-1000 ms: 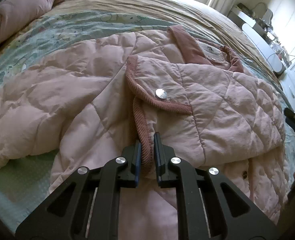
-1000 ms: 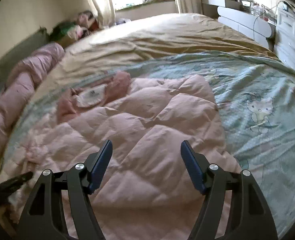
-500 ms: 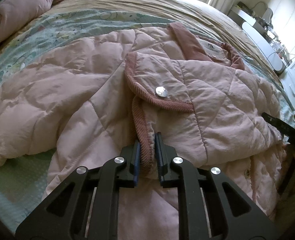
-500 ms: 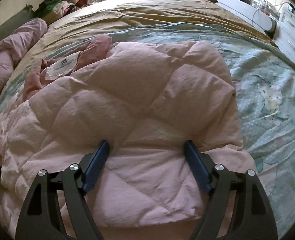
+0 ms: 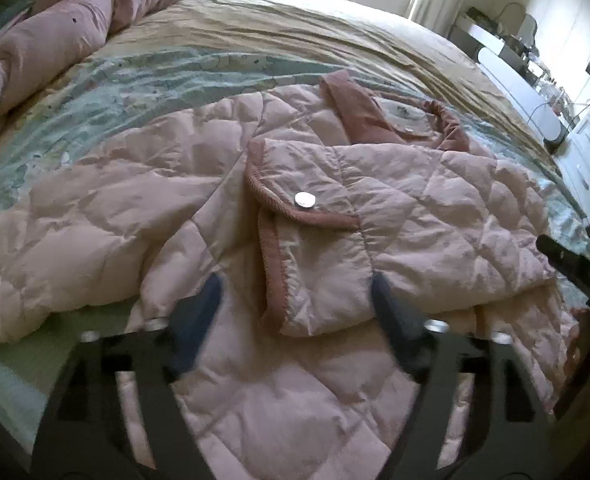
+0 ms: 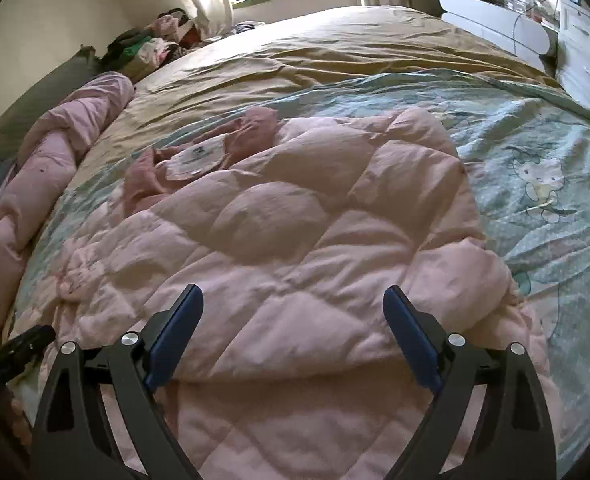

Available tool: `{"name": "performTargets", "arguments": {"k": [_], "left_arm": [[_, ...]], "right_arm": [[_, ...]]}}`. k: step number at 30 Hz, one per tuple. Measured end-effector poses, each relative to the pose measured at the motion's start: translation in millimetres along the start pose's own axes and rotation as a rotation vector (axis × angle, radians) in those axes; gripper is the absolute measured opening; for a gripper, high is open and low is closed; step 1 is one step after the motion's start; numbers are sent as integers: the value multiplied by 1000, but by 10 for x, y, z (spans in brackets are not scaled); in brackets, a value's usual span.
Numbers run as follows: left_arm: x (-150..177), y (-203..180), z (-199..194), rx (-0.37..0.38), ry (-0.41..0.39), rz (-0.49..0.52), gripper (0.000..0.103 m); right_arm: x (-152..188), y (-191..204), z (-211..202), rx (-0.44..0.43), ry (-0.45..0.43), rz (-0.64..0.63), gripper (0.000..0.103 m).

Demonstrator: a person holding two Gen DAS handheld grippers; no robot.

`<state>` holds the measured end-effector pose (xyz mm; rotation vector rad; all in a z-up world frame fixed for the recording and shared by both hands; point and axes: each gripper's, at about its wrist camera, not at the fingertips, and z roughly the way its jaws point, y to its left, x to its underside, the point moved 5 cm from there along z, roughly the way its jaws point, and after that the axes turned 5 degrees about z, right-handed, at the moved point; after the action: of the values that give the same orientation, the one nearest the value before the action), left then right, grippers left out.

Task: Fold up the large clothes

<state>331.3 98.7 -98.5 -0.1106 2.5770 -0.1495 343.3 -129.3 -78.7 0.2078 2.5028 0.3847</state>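
A pink quilted jacket lies on the bed, its right side folded over the body. The folded sleeve ends in a darker corduroy-trimmed cuff with a silver snap. The corduroy collar and white label lie at the far end. My left gripper is open, its fingers on either side of the cuff end, holding nothing. In the right wrist view the jacket fills the middle. My right gripper is open and empty just above the folded panel's near edge.
The bed carries a teal cartoon-print sheet and a tan blanket further back. A rolled pink duvet lies along the left side. White furniture stands beyond the bed on the right. The other gripper's tip shows at the right edge.
My left gripper has opened and let go of the cuff trim, which now lies on the jacket. My right gripper dipped toward the jacket and drew back a little, still open.
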Motion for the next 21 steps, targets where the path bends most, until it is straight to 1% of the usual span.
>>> {"name": "performTargets", "arguments": {"k": [1,4,6,8,15,21], "left_arm": [[5,-11,-21,7,-1,-6,95],[47,-27,-35,32,26,-37,94],[82,-28,-49,27,34,-44,94],[104,-31,-80,18,31,-43,94],[156,7,-233,19,9,-50,94],[190,68,-357,20,-8,-58,94]], "right_arm": [[10,18,-29,-4,-3,-1,99],[39,85,-117,-17,-25,-10,99],[49,121,-186,-22,-38,-13,99],[78,152,-263,-32,-49,-16,99],[115,360,-490,-49,-83,-48,99],[135,577,-610,-66,-100,-83,99]]}}
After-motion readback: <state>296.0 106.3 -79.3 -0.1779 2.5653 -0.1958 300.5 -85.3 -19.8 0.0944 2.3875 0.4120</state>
